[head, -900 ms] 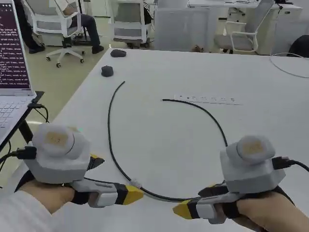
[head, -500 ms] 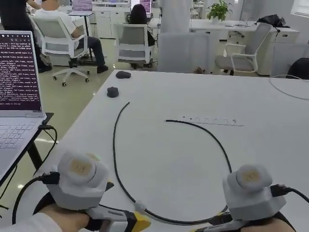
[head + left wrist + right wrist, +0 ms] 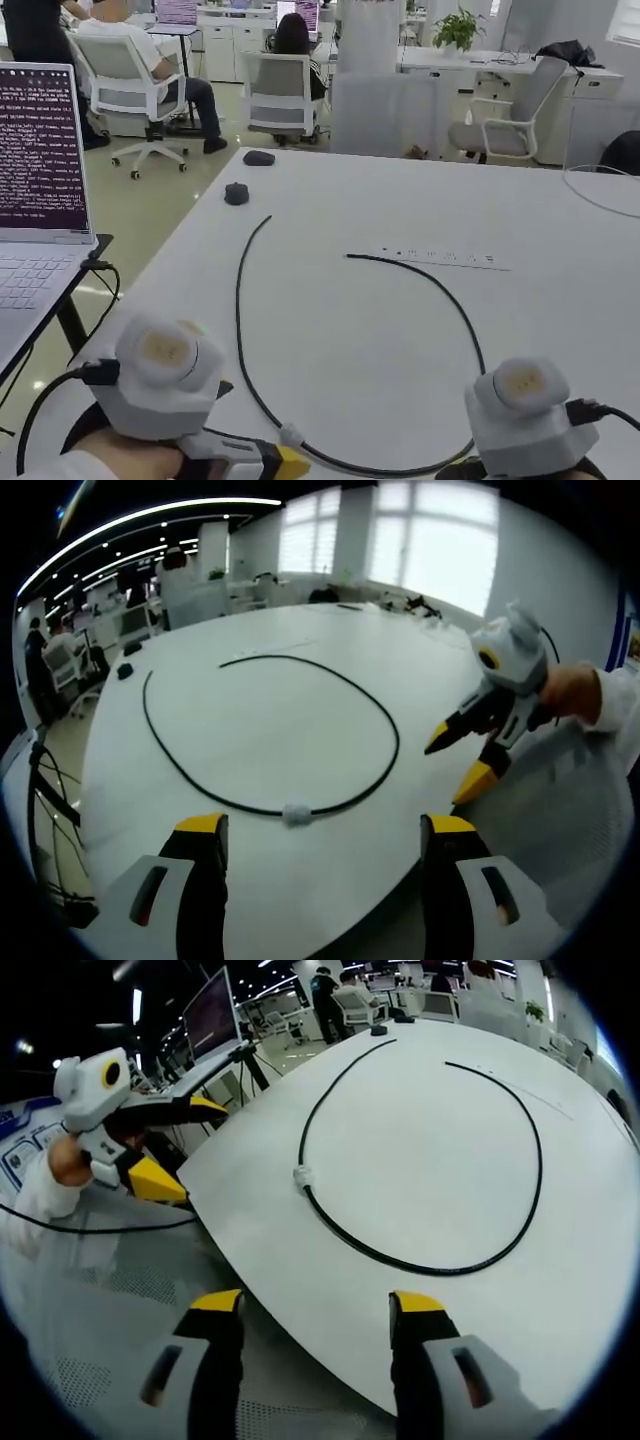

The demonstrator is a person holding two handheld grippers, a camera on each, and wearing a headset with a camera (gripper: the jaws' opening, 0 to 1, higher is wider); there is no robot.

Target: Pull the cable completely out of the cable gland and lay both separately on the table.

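Observation:
A long black cable (image 3: pixel 240 310) lies in a wide open loop on the white table (image 3: pixel 360 330). A small white cable gland (image 3: pixel 291 435) sits on it near the front edge, with the cable running through it. In the left gripper view the gland (image 3: pixel 297 813) lies just beyond my left gripper (image 3: pixel 325 825), which is open and empty. My right gripper (image 3: pixel 317 1302) is open too, held off the table's front edge, with the gland (image 3: pixel 303 1176) further ahead. Each gripper view shows the other gripper (image 3: pixel 470 760) (image 3: pixel 160 1150) with its yellow tips spread.
An open laptop (image 3: pixel 35 170) stands on a stand at the left. Two small dark objects (image 3: pixel 237 193) (image 3: pixel 259 157) lie at the far left of the table, and a pale strip (image 3: pixel 445 258) lies by the cable's far end. Office chairs and seated people are beyond.
The head view has tilted upward, so both grippers sit lower in the picture. The cable and gland lie as before. Both grippers stay open.

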